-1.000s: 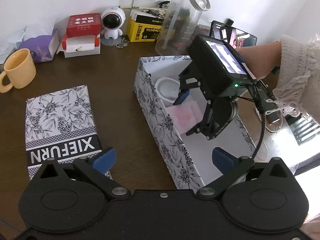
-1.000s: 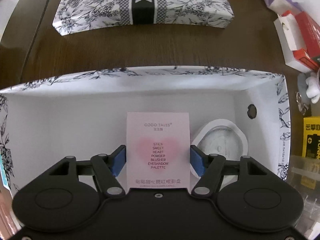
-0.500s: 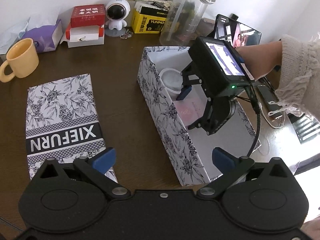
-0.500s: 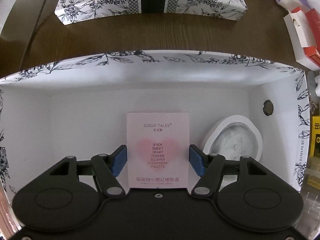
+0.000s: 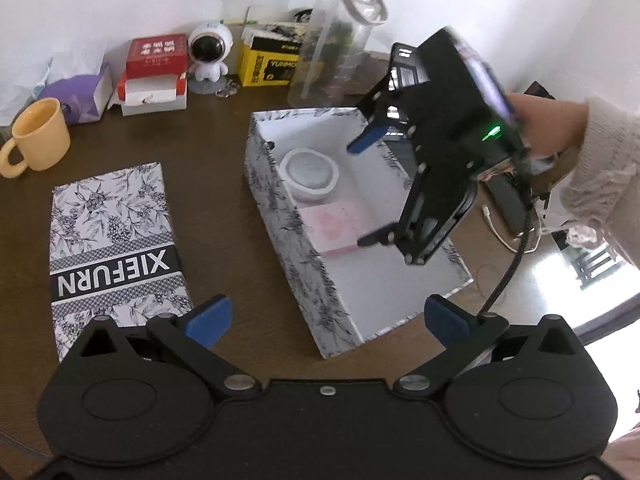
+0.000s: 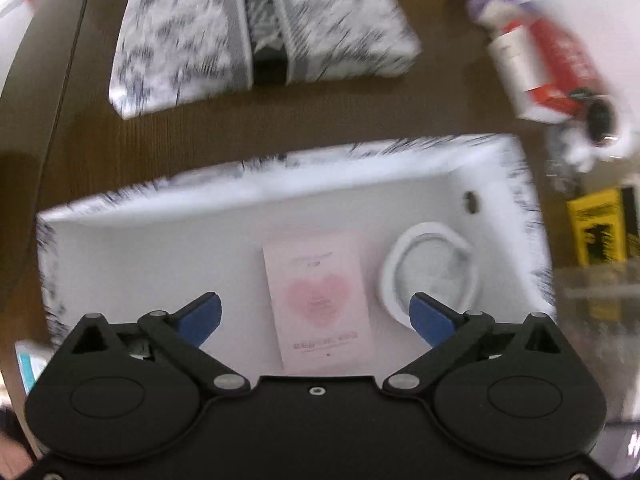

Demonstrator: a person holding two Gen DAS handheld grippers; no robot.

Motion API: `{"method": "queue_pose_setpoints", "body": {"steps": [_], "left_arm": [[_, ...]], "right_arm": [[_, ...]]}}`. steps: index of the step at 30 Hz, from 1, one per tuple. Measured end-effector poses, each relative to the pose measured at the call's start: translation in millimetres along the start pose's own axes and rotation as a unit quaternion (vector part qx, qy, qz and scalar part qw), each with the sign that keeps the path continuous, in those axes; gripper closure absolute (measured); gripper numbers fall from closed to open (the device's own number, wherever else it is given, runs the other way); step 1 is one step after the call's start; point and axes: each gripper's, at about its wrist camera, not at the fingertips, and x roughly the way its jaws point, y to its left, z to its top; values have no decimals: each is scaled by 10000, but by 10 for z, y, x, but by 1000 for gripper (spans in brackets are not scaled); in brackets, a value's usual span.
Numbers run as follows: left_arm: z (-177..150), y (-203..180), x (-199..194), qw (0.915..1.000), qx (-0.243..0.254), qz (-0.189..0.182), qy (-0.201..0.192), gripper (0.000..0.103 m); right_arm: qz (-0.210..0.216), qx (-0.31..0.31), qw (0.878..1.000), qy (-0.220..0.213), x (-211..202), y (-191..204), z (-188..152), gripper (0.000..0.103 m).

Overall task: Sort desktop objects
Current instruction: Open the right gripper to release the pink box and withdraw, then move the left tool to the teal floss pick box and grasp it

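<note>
The right tool (image 6: pixel 315 314) is open wide and holds nothing. Under it, the pink card (image 6: pixel 319 297) lies flat in the white box (image 6: pixel 160 248), beside a round white dish (image 6: pixel 432 276). The left tool (image 5: pixel 326 316) is wide open too, above the bench (image 5: pixel 208 184). Only its view shows the yellow cup (image 5: pixel 38 136).

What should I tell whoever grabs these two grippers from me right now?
Right gripper: open, empty, above the floral box.
Left gripper: open, empty, over the desk near the box's front end.
Pink palette lies flat in the box beside the round white case.
Box lid lies on the desk, to the left in the left wrist view.
Done: palette and case boxed.
Left: the clutter along the wall, maybe the lid.
</note>
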Motion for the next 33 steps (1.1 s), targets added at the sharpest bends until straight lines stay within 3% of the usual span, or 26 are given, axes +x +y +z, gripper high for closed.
{"method": "queue_pose_setpoints", "body": {"steps": [6, 13, 22, 33], "left_arm": [[-220, -314, -190, 9997, 164, 132, -110, 0], [-576, -754, -339, 9984, 479, 263, -125, 0], [-1035, -1283, -271, 9954, 903, 317, 51, 0], [-1481, -1713, -93, 9849, 1632, 318, 487, 0]], "right_arm": [[-632, 978, 9879, -1023, -637, 194, -270, 0], [-1337, 2114, 9447, -2123, -1356, 486, -632, 0], [-1510, 3601, 8901, -2351, -1627, 1503, -1389, 0], [-1829, 4192, 8608, -2231, -1811, 2478, -1881, 0]]}}
